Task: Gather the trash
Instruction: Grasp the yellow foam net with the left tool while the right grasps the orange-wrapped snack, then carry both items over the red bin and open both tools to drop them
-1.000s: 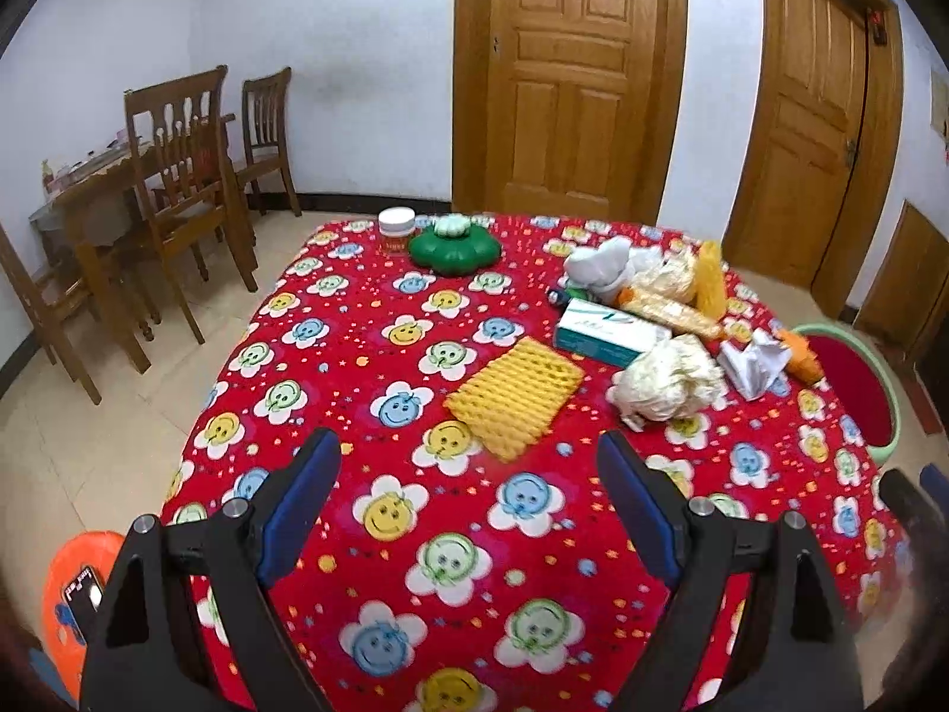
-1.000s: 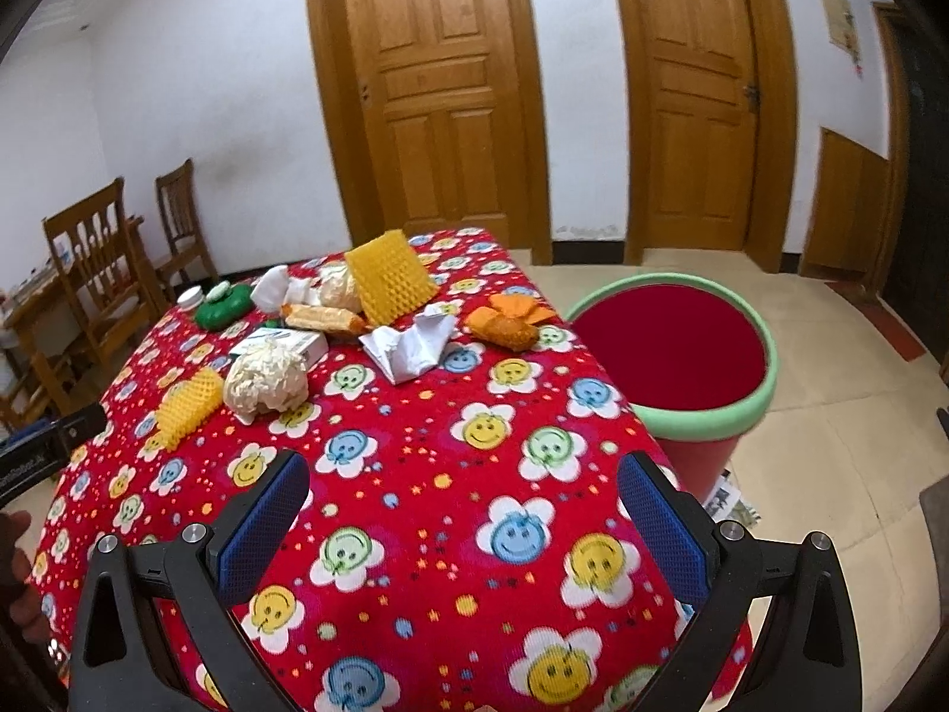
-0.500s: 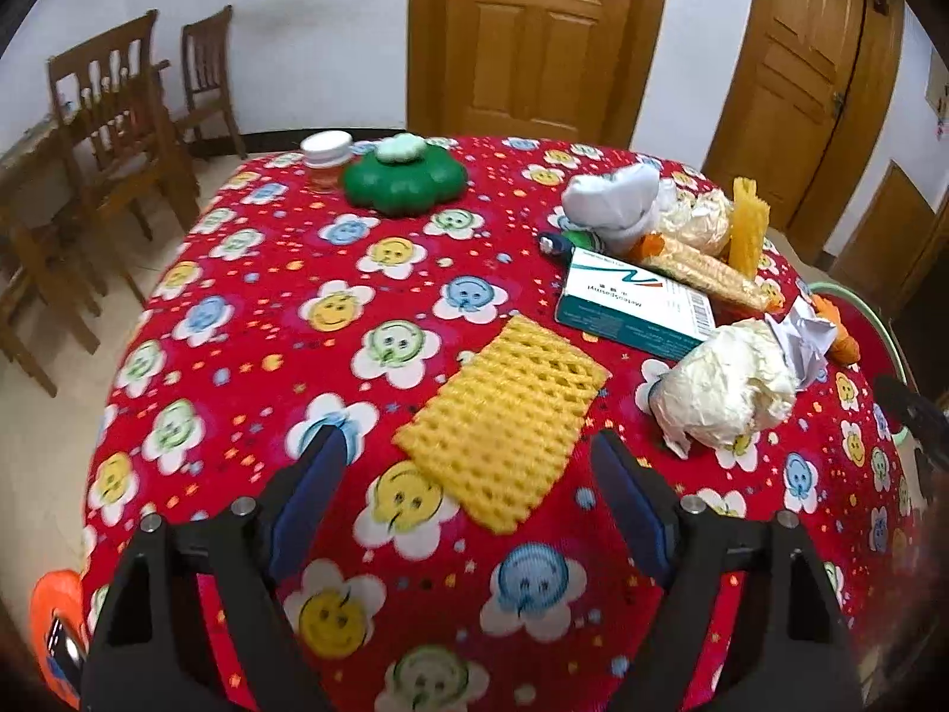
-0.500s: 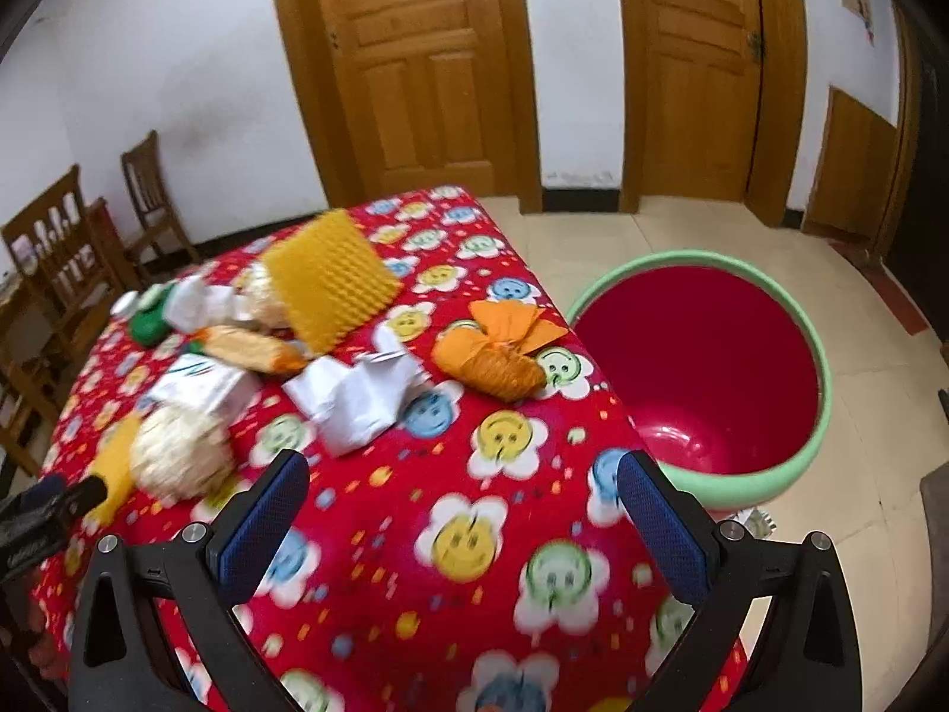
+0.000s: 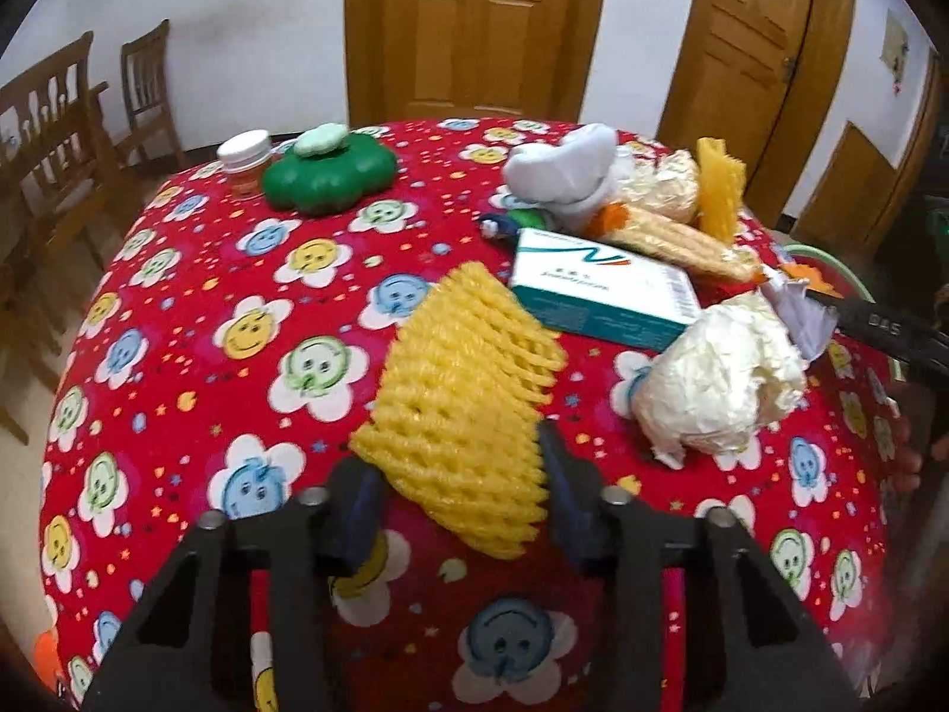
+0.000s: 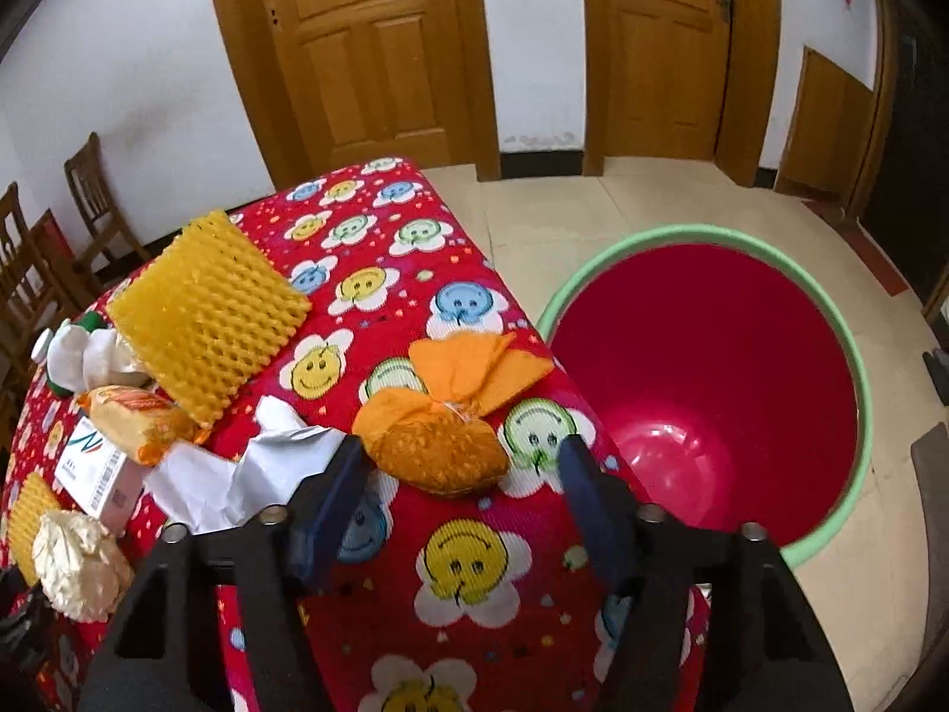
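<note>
Left gripper [image 5: 454, 489] closing on yellow foam net [image 5: 462, 409], whose near edge hides the pads' contact. Right gripper [image 6: 459, 474] closing around orange bag [image 6: 439, 451] on the tablecloth [image 6: 474, 558]; pads apart. Red bin [image 6: 712, 380] beside, partly cut off.

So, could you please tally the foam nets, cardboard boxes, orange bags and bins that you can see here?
Yellow foam nets: 2
Cardboard box: 1
Orange bag: 1
Red bin: 1
Total: 5
</note>
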Demonstrator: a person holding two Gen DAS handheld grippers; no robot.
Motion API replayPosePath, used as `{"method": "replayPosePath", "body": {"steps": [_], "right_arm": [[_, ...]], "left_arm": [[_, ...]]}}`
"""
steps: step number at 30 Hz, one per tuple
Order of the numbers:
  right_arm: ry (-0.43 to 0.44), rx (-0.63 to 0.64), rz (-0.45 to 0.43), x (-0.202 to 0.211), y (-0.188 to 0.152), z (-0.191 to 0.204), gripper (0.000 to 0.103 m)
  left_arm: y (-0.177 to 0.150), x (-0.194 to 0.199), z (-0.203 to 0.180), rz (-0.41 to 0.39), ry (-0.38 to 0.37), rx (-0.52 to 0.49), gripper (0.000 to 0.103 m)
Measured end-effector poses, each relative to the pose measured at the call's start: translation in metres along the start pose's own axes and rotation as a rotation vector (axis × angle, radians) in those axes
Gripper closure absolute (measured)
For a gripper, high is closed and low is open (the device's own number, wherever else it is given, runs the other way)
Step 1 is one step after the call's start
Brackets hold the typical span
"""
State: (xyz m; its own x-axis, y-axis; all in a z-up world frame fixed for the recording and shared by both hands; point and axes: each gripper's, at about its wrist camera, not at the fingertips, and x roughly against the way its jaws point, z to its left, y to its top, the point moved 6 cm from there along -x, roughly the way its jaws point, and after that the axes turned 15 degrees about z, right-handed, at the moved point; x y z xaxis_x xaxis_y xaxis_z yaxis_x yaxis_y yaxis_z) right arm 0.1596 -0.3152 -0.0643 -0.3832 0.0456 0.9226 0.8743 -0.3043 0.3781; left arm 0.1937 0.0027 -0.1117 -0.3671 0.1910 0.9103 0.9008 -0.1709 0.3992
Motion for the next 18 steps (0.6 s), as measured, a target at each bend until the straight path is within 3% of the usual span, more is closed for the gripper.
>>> {"method": "replayPosePath", "body": {"steps": [2,3,5,18], "right_arm": [[0.025,0.011,-0.003,0.0,0.001,0.005,0.06],[0.037,0.021,-0.004,0.002,0.0,0.007,0.063],[0.038,0.035,-0.011,0.005,-0.003,0.011,0.066],[0.127,0.048,-0.091,0.051,-0.022,0.008,0.069]], "left_arm": [[0.001,0.0,-0.002,-0.007,-0.037,0.002,0.078],[0.0,0.001,-0.003,-0.01,-0.056,0.003,0.093],[-0.002,0.001,-0.004,-0.005,-0.101,0.007,0.093],[-0.005,0.058,-0.016,-0.112,-0.114,0.037,0.094]]}}
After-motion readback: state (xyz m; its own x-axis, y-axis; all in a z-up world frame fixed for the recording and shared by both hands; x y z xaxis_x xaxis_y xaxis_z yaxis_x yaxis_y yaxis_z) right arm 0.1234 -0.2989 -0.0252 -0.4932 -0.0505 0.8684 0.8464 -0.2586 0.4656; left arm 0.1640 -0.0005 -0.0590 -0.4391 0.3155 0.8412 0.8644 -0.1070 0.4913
